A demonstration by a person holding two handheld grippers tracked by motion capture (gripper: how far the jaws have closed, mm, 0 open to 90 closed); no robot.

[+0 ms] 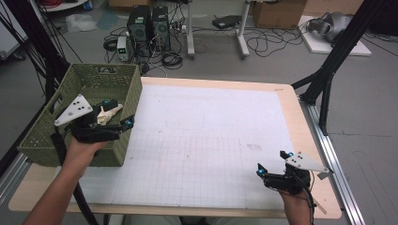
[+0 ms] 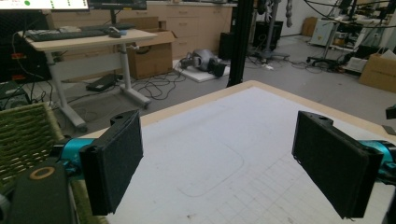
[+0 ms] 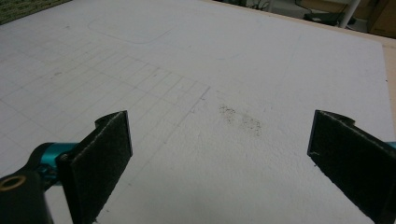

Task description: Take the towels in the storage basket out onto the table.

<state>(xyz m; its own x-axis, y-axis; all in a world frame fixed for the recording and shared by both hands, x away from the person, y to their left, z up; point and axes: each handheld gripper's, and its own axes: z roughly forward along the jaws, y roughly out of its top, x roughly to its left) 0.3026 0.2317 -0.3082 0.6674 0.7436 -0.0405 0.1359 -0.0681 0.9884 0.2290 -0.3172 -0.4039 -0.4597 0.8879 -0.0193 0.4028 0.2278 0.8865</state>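
Note:
A green woven basket [image 1: 70, 136] stands on the table's left side, and its weave [image 2: 23, 135] sits at the left of the left gripper view. My left gripper [image 1: 118, 113] hovers over the basket's right rim, pointing toward the white mat [image 1: 211, 136]. Its jaws stand wide apart with nothing between them [image 2: 224, 163]. A cream-coloured piece [image 1: 110, 113] lies close by its jaws; I cannot tell what it is. My right gripper [image 1: 272, 162] rests low near the front right corner, open over bare mat [image 3: 224, 158].
The gridded white mat [image 3: 187, 70] covers most of the wooden table [image 1: 291, 93] and bears a faint dark smudge [image 3: 240, 119]. Black frame struts [image 1: 333, 61] rise beside the right edge. Computer boxes [image 1: 148, 28] and cables lie on the floor beyond.

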